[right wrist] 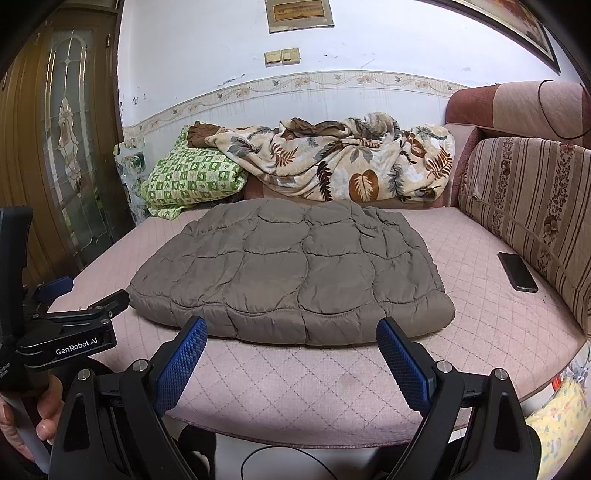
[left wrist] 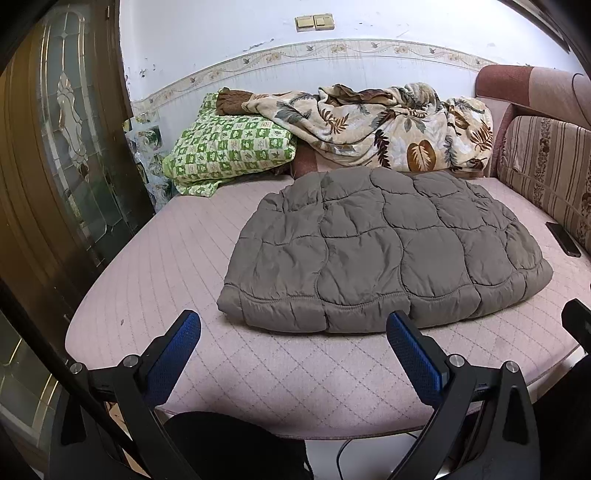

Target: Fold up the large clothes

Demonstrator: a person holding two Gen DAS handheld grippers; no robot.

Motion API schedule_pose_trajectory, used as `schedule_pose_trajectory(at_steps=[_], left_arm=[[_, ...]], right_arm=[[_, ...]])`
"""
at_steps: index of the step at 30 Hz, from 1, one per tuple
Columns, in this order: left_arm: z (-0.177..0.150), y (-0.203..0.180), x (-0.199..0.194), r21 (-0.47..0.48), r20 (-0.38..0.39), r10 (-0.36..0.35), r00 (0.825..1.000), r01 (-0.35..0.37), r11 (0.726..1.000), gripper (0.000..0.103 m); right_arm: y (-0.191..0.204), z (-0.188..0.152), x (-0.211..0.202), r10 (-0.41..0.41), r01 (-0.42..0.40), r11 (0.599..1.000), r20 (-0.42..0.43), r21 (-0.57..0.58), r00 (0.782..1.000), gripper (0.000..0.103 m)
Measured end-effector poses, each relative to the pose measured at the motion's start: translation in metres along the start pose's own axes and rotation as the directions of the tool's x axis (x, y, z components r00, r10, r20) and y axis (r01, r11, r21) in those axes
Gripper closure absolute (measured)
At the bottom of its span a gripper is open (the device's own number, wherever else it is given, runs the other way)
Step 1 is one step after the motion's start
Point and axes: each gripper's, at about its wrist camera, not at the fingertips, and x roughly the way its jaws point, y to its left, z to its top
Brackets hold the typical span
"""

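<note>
Left wrist view: the puffy grey quilted jacket (left wrist: 384, 251) lies flat mid-bed at 12 o'clock, and the left gripper (left wrist: 293, 332) hangs spread wide, holding nothing. Right wrist view: the right gripper (right wrist: 291, 338) gapes empty too. The jacket looks light, squishy and slippery, so I'd pinch the thick near hem (right wrist: 295, 325).

A pale wall (right wrist: 207, 55) with scuffed paint carries a floral border strip (right wrist: 332, 79) and two cream switches (right wrist: 282, 56). At left stands a brown door (right wrist: 70, 140) with leaded glass. A pink quilted sofa seat (right wrist: 295, 380) fills the room's middle; its striped back cushion (right wrist: 532, 206) runs along the right edge. A framed picture (right wrist: 299, 13) hangs above the switches.
</note>
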Motion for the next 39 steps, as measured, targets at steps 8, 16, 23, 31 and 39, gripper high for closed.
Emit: schedule_pose_trajectory(at_steps=[8,16,23,31,39], left_arm=[[-0.0003,0.0003,0.0004,0.001,-0.001,-0.002,1.000,0.002,1.000,0.003],[-0.0010,0.0011,0.0004,-0.001,-0.001,-0.006,1.000,0.006,1.000,0.003],[-0.0012,0.0013,0.0005,-0.002,-0.002,-0.005,1.000,0.005,1.000,0.003],[-0.0009,0.0028,0.0009,-0.002,-0.002,-0.008,1.000,0.008,1.000,0.003],[-0.0030,0.0066,0.0018,-0.039,-0.023,-0.071,0.997,0.070,0.997,0.003]], right_arm=[[0.0002,-0.0001,0.0008,0.000,0.000,1.000,-0.005,-0.002,1.000,0.008],[0.0001,-0.0017,0.0017,0.001,-0.001,1.000,-0.010,-0.005,1.000,0.008],[0.0002,-0.0021,0.0022,0.003,-0.003,1.000,-0.012,-0.006,1.000,0.008],[-0.0007,-0.0032,0.0054,0.002,-0.002,1.000,-0.016,-0.009,1.000,0.008],[0.0013,-0.0050,0.0071,0.021,-0.021,1.000,-0.018,-0.017,1.000,0.008]])
